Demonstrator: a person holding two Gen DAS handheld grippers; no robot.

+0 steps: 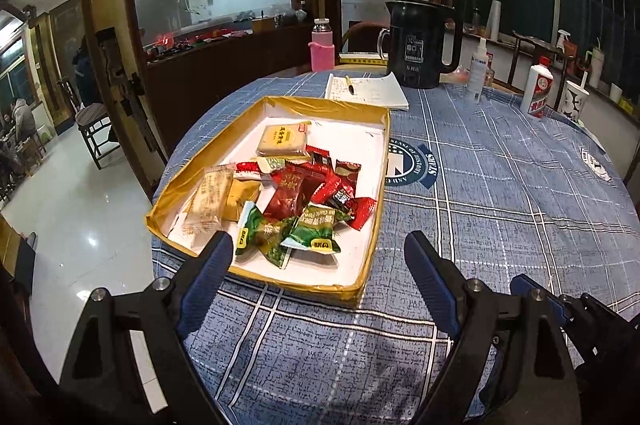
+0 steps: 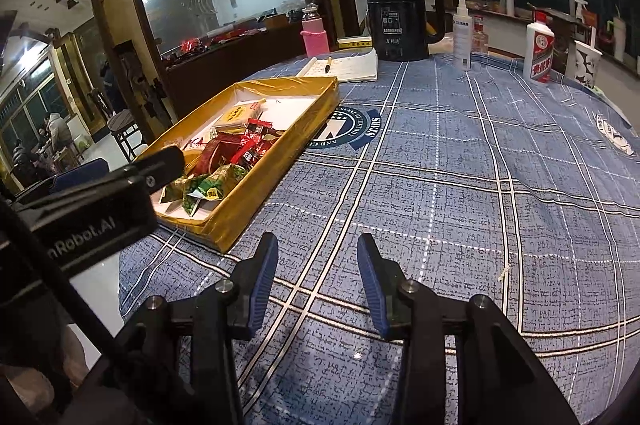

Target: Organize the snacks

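A shallow gold-edged box with a white floor sits on the blue plaid tablecloth and holds several wrapped snacks: green packets, red packets, a yellow biscuit pack and a clear-wrapped cake. My left gripper is open and empty, just in front of the box's near edge. In the right wrist view the box lies to the left. My right gripper is open and empty over bare cloth to the right of the box.
At the far side stand a black kettle, a notebook with a pen, a pink bottle, a spray bottle, a white liquor bottle and a paper cup. The table edge drops off to the left.
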